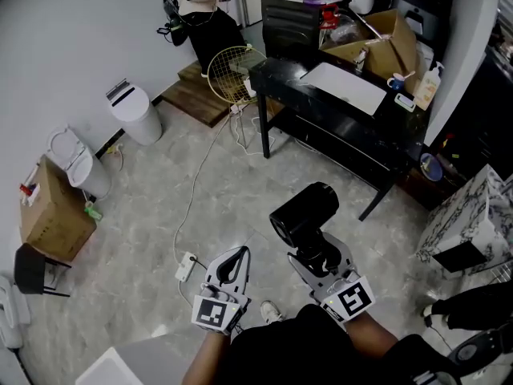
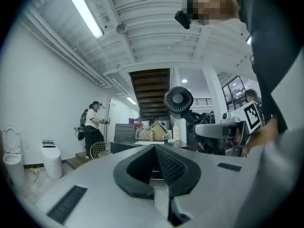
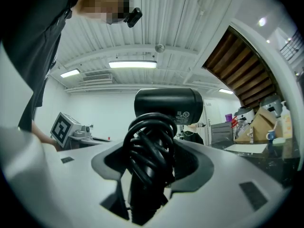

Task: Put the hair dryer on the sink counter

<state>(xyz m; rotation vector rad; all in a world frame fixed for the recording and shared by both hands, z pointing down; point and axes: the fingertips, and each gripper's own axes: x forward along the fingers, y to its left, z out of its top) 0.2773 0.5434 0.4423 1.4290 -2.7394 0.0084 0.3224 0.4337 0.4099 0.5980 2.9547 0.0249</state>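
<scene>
Right tool (image 1: 319,253) clamped on the cord-wrapped handle of the black hair dryer (image 1: 304,212), dryer carried upright above the pale marble floor (image 1: 152,191), left tool (image 1: 235,255) just beside it, jaws pressed together and empty, black counter (image 1: 280,77) well apart ahead

1 hair dryer (image 1: 304,211); 2 tools (image 1: 238,255) (image 1: 317,255); 2 toilets (image 1: 135,112) (image 1: 76,160); 2 cardboard boxes (image 1: 52,215) (image 1: 393,42); 1 blk table (image 1: 280,79).

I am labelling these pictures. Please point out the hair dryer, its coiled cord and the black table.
hair dryer (image 1: 307,208): head view, on its barrel.
coiled cord (image 3: 149,148): right gripper view, the bundle's middle.
black table (image 1: 280,77): head view, bare top.
</scene>
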